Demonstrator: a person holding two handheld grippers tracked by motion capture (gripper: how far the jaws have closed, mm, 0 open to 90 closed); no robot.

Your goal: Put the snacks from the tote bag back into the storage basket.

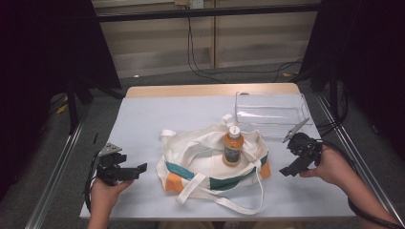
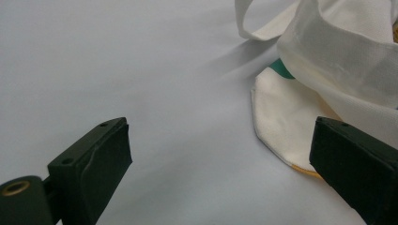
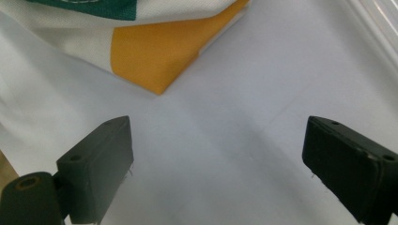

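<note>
Orange bottle [image 1: 232, 149] upright inside tote bag [image 1: 200, 167], centre of worktop [image 1: 143, 119]. Left gripper [image 1: 136, 170] left of bag, right gripper [image 1: 289, 168] right; both jaws open, apparently empty.

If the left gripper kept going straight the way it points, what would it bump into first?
Probably the tote bag: the left gripper, jaws open, points at its near corner across bare table cloth. Depth is hard to judge.
</note>
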